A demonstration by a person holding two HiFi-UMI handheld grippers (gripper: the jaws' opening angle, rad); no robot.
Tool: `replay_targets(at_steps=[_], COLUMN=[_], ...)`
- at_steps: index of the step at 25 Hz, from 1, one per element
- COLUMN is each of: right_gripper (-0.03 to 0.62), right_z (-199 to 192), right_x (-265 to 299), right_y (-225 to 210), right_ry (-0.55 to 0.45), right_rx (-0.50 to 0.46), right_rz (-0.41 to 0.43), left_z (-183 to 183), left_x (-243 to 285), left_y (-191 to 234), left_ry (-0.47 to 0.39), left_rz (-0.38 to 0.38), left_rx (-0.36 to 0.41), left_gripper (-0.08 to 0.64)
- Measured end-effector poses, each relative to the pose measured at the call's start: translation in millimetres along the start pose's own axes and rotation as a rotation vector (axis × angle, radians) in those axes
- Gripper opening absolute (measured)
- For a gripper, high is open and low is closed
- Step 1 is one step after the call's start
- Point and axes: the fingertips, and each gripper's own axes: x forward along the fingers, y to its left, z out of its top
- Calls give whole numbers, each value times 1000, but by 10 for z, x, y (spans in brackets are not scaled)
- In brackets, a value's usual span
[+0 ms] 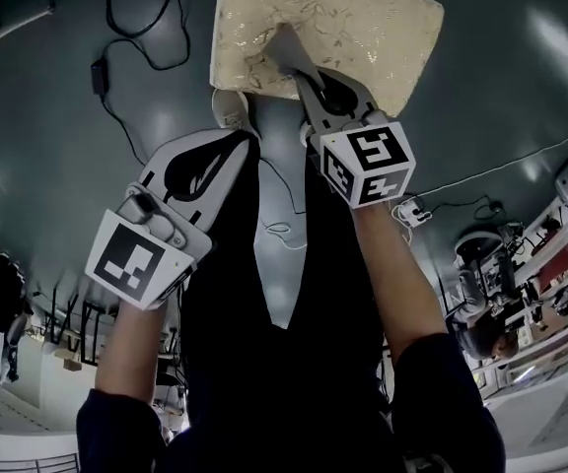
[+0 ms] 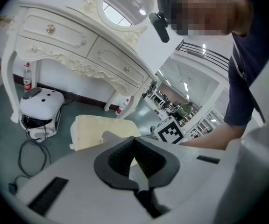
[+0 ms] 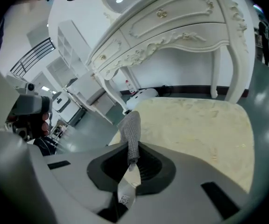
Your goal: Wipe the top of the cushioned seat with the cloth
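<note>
The cushioned seat has a cream patterned top and stands at the top of the head view. My right gripper is at its near edge, shut on a grey cloth that lies out onto the cushion. In the right gripper view the cloth stands up between the jaws, its white label hanging below, with the seat just beyond. My left gripper hangs left of the seat's near corner, shut and holding nothing. The left gripper view shows the seat ahead, past that gripper.
A white carved dressing table stands behind the seat. A white rounded appliance and a bottle sit under the table. Black cables lie on the grey floor at left, and a white power strip lies at right.
</note>
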Motion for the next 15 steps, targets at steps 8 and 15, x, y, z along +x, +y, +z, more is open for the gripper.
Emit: replay_targets(at_steps=[8, 15], right_gripper=[41, 41], right_z=[-250, -289], right_x=[378, 582], right_y=[637, 759], right_ry=[77, 93], right_rx=[-39, -43], right_rz=[76, 66], left_z=[-239, -323], left_x=[-439, -616], left_y=[316, 547], left_ry=[-31, -37], left_rz=[38, 53], left_rx=[-39, -68], left_gripper=[8, 8])
